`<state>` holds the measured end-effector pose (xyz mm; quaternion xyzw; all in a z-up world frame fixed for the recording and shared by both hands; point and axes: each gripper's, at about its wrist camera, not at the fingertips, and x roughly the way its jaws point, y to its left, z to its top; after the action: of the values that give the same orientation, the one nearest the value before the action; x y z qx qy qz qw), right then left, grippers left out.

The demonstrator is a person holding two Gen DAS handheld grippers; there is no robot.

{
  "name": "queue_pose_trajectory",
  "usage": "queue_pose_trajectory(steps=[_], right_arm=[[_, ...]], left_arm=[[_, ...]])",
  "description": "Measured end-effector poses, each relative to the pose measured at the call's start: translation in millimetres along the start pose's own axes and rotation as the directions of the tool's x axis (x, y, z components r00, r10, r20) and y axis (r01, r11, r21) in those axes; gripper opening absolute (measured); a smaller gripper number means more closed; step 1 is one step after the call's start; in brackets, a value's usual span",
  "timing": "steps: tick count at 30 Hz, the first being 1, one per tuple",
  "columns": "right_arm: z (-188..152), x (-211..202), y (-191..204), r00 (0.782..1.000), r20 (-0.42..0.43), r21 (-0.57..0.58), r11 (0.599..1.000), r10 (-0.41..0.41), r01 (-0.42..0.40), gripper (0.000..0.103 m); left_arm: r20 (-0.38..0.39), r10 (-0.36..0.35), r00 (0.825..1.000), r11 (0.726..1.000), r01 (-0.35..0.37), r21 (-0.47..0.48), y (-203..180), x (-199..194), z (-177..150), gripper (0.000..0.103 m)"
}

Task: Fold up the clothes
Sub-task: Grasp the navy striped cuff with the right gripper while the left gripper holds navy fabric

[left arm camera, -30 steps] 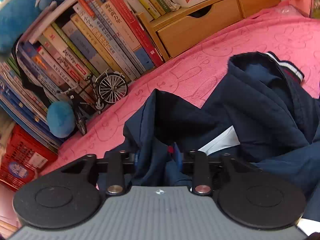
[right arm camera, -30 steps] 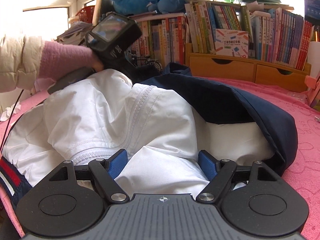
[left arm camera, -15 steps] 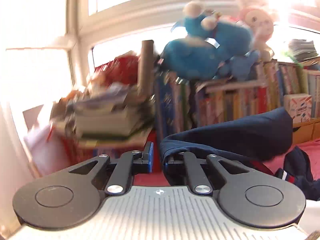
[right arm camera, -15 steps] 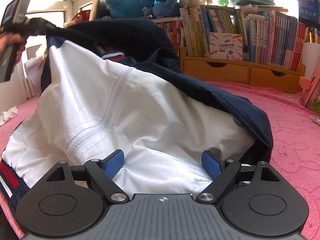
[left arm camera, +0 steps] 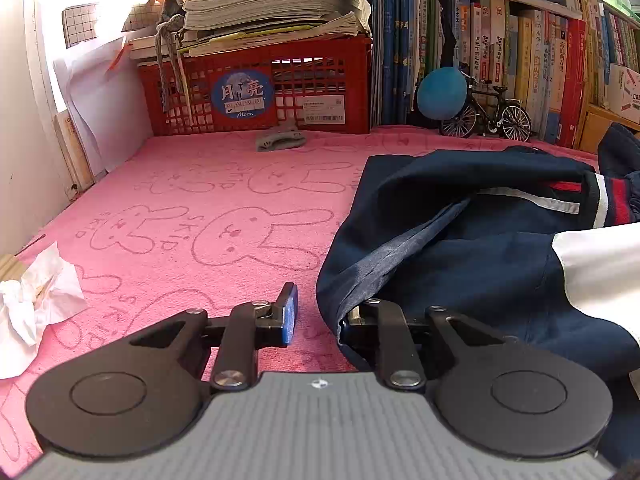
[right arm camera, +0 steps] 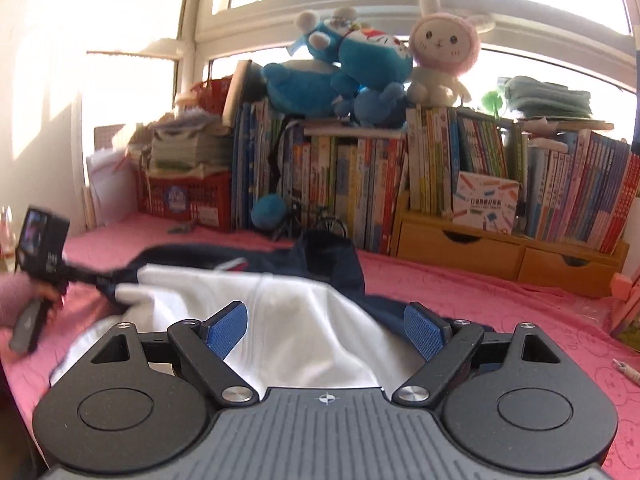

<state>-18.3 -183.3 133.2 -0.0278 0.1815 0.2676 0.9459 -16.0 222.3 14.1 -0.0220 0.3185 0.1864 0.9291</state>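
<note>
Jacket [left arm camera: 460, 248], navy with white lining, lies on the pink-covered table [left arm camera: 200, 220]. Left gripper [left arm camera: 316, 316] is opening, cloth draped over one finger; right gripper [right arm camera: 324, 326] hovers wide, holding nothing. Spread the hem flat before folding.

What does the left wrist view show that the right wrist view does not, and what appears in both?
Only the left wrist view shows the crumpled white tissue and the jacket's striped cuff.

Only the right wrist view shows the pink plush rabbit, the wooden drawers and the right gripper, its jaws wide apart.

Both show the navy and white jacket, the pink bunny blanket, the red crate, the toy bicycle and the left gripper.
</note>
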Motion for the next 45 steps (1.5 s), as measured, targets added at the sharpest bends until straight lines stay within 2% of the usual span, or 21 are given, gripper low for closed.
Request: queue_pose_trajectory(steps=[3,6,11,13,14,15,16,19,21,23,25,28,31,32,33,36,37,38,41,42,45], right_arm=[[35.5,50.3,-7.2,0.997,-0.044,0.078,0.995,0.059,-0.055,0.089],[36.7,122.3,17.0,0.979,-0.198,0.012,0.999,0.038,-0.037,0.09],[-7.7,211.3,52.7,0.903,-0.424,-0.116,0.993,-0.069,0.021,0.093],[-22.2,215.9,54.1,0.9,-0.426,-0.117,0.992,-0.086,0.04,0.072],[-25.1,212.7,53.6,0.907,-0.411,-0.111,0.993,-0.087,0.046,0.058],[-21.4,204.7,51.3,0.919,-0.383,-0.097,0.994,-0.09,0.057,0.036],[-15.2,194.8,46.7,0.931,-0.352,-0.074,0.995,-0.09,0.068,0.026],[7.5,159.2,28.6,0.959,-0.232,-0.07,0.987,-0.16,0.148,0.009],[21.1,128.1,4.1,0.952,-0.128,-0.089,0.959,-0.278,0.268,0.009],[34.3,92.1,-40.0,0.916,-0.067,-0.045,0.918,-0.396,0.394,0.008],[45.4,56.2,-85.4,0.858,-0.02,0.009,0.858,-0.513,0.513,0.008],[41.9,5.4,-162.2,0.727,-0.039,0.087,0.723,-0.685,0.686,0.009],[11.8,-32.4,-243.0,0.588,-0.175,0.121,0.576,-0.79,0.809,0.021],[-2.7,-40.9,-262.3,0.571,-0.255,0.144,0.553,-0.78,0.821,0.027],[-17.3,-49.4,-272.5,0.584,-0.309,0.181,0.556,-0.751,0.811,0.041],[-58.0,-75.6,-272.5,0.696,-0.331,0.28,0.638,-0.637,0.717,0.072],[-70.3,-84.3,-261.9,0.74,-0.308,0.287,0.683,-0.598,0.672,0.078],[-81.1,-91.8,-251.8,0.775,-0.291,0.286,0.722,-0.561,0.63,0.079],[-96.8,-100.7,-210.1,0.849,-0.273,0.226,0.827,-0.453,0.514,0.079],[-100.0,-101.3,-193.1,0.872,-0.267,0.201,0.861,-0.41,0.466,0.08],[-109.2,-112.3,-148.7,0.938,-0.249,0.186,0.939,-0.24,0.289,0.083]], left_arm=[[0.0,0.001,1.0,1.0,-0.001,0.001,-0.8,0.9,0.3,0.021],[0.0,-0.005,1.0,1.0,0.005,-0.009,0.9,1.8,0.3,0.021],[-0.001,-0.006,1.0,1.0,0.006,-0.017,1.3,1.7,0.9,0.022],[-0.001,-0.003,1.0,1.0,0.003,-0.015,0.7,1.7,0.9,0.022],[-0.001,-0.003,1.0,1.0,0.003,-0.015,0.7,1.7,0.9,0.023],[-0.001,-0.006,1.0,1.0,0.006,-0.018,1.2,1.8,1.0,0.023],[-0.001,-0.009,1.0,1.0,0.009,-0.022,1.8,1.8,1.1,0.023],[-0.002,-0.02,1.0,0.999,0.02,-0.039,4.7,2.0,1.3,0.025],[-0.002,-0.022,1.0,0.999,0.022,-0.042,5.3,1.8,1.4,0.025],[-0.002,-0.02,1.0,0.999,0.02,-0.041,4.6,1.4,1.3,0.025],[-0.002,-0.018,1.0,0.999,0.018,-0.038,4.1,1.3,1.1,0.025],[-0.002,-0.015,1.0,0.999,0.015,-0.036,3.4,1.2,0.9,0.025],[-0.001,-0.012,1.0,0.999,0.012,-0.031,2.5,1.1,0.8,0.025],[-0.001,-0.009,1.0,1.0,0.009,-0.028,1.9,1.1,0.7,0.025],[0.0,-0.005,1.0,1.0,0.005,-0.025,1.1,1.1,0.6,0.025],[0.0,0.005,1.0,1.0,-0.005,-0.02,0.0,1.4,0.8,0.028],[0.0,-0.002,1.0,1.0,0.002,-0.026,1.5,1.6,0.9,0.028],[0.001,-0.029,1.0,0.998,0.029,-0.048,6.0,1.6,0.6,0.03],[-0.014,-0.167,0.986,0.981,0.165,-0.104,25.0,-8.2,-0.7,0.054],[-0.009,-0.209,0.978,0.969,0.206,-0.139,32.4,-18.5,-2.2,0.055],[0.06,-0.354,0.933,0.899,0.357,-0.254,60.5,-58.1,-11.9,0.065]])
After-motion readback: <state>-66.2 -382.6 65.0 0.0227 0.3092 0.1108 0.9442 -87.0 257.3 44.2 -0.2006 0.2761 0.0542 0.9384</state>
